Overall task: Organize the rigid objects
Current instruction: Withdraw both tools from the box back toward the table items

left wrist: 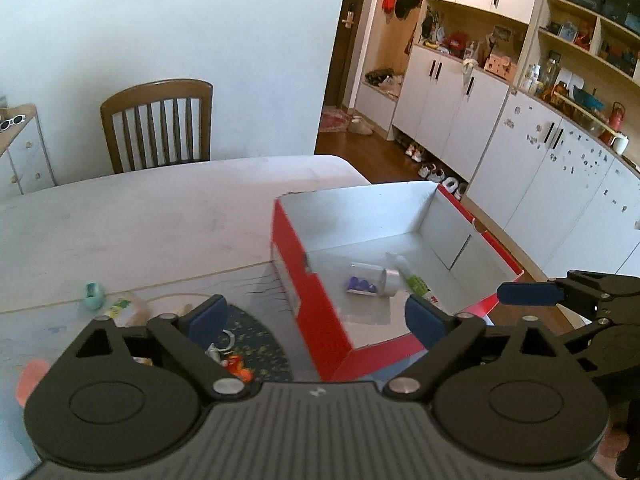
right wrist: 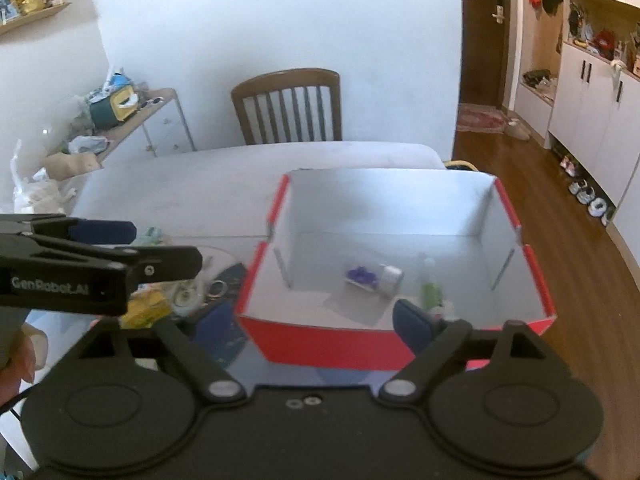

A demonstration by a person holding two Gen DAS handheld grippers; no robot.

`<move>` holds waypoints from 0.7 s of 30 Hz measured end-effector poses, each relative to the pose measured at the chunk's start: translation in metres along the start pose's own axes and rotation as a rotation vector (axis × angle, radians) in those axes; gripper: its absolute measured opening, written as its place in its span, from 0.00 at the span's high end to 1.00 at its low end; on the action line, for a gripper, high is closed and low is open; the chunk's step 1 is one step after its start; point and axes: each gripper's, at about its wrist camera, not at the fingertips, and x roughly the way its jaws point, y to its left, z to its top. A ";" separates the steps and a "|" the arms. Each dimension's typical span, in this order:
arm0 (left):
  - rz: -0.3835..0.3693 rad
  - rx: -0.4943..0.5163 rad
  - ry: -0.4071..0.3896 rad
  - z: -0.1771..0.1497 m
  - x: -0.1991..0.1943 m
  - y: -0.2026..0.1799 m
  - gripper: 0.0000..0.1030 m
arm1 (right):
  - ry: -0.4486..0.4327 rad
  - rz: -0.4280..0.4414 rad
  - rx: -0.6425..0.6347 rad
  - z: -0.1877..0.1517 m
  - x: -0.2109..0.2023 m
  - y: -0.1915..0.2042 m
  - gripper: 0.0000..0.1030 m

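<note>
A red box with a white inside (left wrist: 312, 304) (right wrist: 320, 340) stands on the table. In it lie a clear jar with purple pieces and a silver lid (left wrist: 370, 280) (right wrist: 374, 278) and a green-and-white tube (left wrist: 416, 282) (right wrist: 430, 290). My left gripper (left wrist: 316, 320) is open and empty, above the box's left wall. My right gripper (right wrist: 312, 320) is open and empty, above the box's near wall; it also shows at the right of the left wrist view (left wrist: 528, 293). Left of the box, small items lie on a dark round mat (left wrist: 256, 344) (right wrist: 228, 280): a metal ring (right wrist: 216, 289), an orange piece (left wrist: 238, 364), a teal item (left wrist: 93, 295), a yellow-green packet (right wrist: 146, 306).
A wooden chair (left wrist: 160, 124) (right wrist: 290, 106) stands at the table's far side. A cluttered side shelf (right wrist: 120, 120) is at the left. White cabinets (left wrist: 540, 152) and wooden floor (right wrist: 540, 200) lie to the right, past the table's edge.
</note>
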 end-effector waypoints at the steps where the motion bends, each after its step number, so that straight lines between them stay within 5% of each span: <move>1: 0.002 0.004 -0.006 -0.002 -0.006 0.006 0.06 | -0.008 0.005 -0.004 -0.001 -0.001 0.007 0.07; 21: 0.047 -0.027 -0.046 -0.041 -0.055 0.152 0.00 | -0.005 0.042 -0.077 -0.017 0.030 0.129 0.06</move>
